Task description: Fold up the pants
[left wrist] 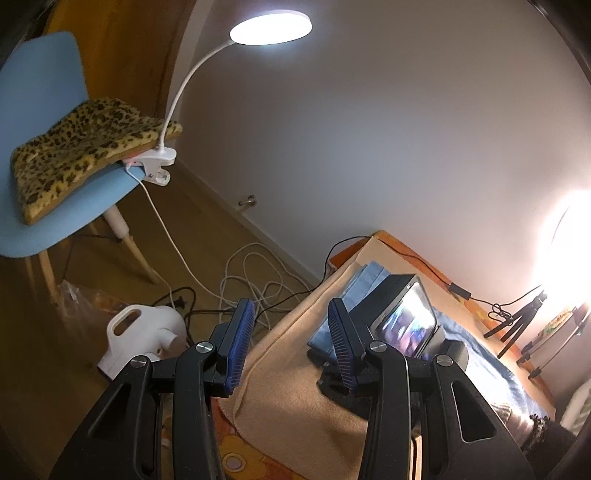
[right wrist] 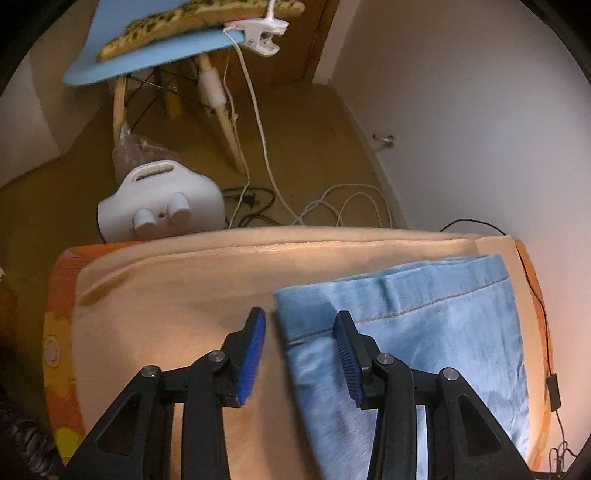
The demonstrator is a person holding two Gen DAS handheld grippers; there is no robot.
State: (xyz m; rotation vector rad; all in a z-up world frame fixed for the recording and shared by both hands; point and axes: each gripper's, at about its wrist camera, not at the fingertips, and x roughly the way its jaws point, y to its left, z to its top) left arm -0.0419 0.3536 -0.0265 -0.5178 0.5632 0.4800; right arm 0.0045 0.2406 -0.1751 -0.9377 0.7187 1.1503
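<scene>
Peach blanket [right wrist: 177,295] under the right tool [right wrist: 301,350] – jaws apart, gripping nothing – carries folded pants [right wrist: 424,314] just right (seemingly near done); left tool [left wrist: 291,343] empty too.

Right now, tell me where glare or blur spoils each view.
Left wrist view: the desk lamp is blown out white, and a second light at the right edge floods the wall with glare. Right wrist view: even light, no glare; the jeans look slightly smeared, and the fisheye bends the blanket edge.
</scene>
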